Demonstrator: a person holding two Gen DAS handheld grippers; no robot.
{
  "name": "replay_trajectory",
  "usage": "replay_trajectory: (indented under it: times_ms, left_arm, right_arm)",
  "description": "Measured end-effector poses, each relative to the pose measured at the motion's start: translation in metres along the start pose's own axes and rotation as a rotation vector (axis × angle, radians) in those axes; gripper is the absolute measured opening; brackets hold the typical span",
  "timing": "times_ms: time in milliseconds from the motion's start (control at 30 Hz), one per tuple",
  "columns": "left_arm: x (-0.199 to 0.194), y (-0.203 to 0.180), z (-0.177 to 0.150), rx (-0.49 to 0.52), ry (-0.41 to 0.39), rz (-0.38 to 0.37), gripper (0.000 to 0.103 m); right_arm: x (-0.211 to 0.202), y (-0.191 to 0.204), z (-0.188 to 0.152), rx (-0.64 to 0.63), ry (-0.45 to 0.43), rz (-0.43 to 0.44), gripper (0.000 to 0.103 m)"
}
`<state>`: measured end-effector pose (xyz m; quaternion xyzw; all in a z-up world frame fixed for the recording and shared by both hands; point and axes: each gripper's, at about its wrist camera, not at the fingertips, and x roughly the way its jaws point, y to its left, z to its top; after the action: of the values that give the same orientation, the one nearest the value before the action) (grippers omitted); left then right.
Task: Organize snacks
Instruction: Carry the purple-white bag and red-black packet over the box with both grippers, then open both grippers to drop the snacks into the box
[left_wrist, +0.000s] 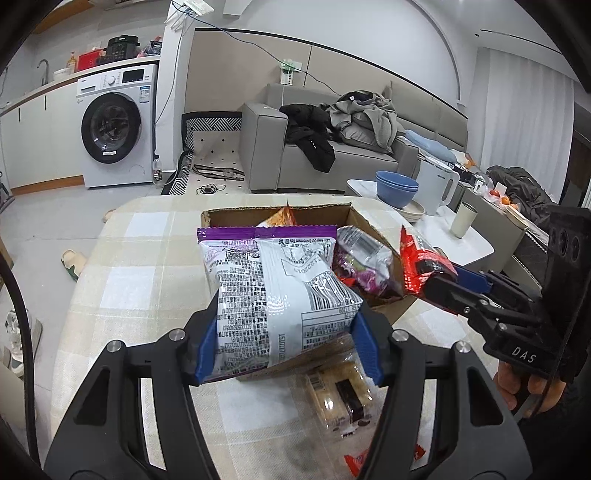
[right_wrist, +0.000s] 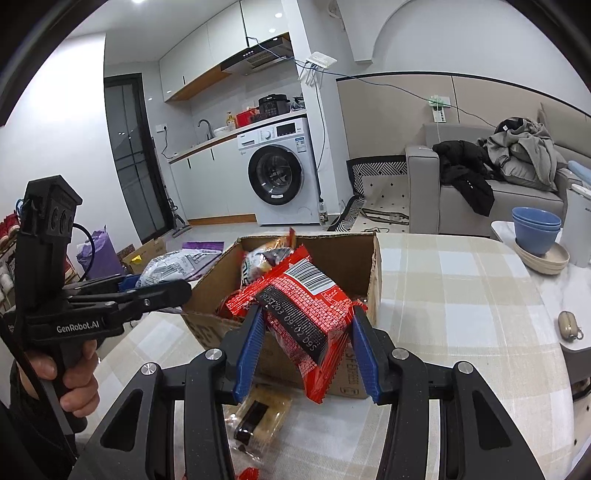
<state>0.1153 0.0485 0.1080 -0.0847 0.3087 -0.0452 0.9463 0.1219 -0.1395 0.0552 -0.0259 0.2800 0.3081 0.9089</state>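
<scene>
Fingers (left_wrist: 207, 343) of the left gripper (left_wrist: 286, 347) pinch a puffy white-and-purple foil snack bag (left_wrist: 273, 291); the right gripper (right_wrist: 306, 354) clamps a red crinkly snack packet (right_wrist: 301, 314). Both packets hang at the near rim of the open brown cardboard box (right_wrist: 343, 273), which lies at twelve o'clock from each hand. The red packet's long axis already points in over the rim.

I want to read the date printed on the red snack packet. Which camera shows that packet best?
The right wrist view: the red snack packet fills the centre, clamped in the right gripper, barcode and date strip facing the lens. The left wrist view shows it only side-on at the right, print unreadable.
</scene>
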Motion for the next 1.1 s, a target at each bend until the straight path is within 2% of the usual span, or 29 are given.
replay_trajectory:
  times_ms: [233, 667, 733, 933, 1100]
  left_arm:
    - [0.037, -0.002, 0.005, -0.003, 0.046, -0.004, 0.059]
    - [0.060, -0.006, 0.017, 0.032, 0.022, 0.008, 0.059]
    - [0.066, -0.006, 0.020, 0.023, 0.031, -0.004, 0.059]
    - [0.074, -0.005, 0.024, 0.028, 0.024, -0.018, 0.059]
    - [0.092, -0.008, 0.021, 0.031, 0.070, -0.020, 0.062]
  right_arm:
    - [0.018, -0.002, 0.003, 0.019, 0.023, -0.008, 0.047]
    - [0.052, 0.004, 0.007, -0.017, 0.102, -0.049, 0.047]
    - [0.054, 0.010, 0.005, -0.055, 0.116, -0.065, 0.047]
    - [0.052, 0.007, 0.005, -0.045, 0.137, -0.038, 0.047]
    - [0.048, 0.003, 0.006, -0.038, 0.124, -0.044, 0.047]
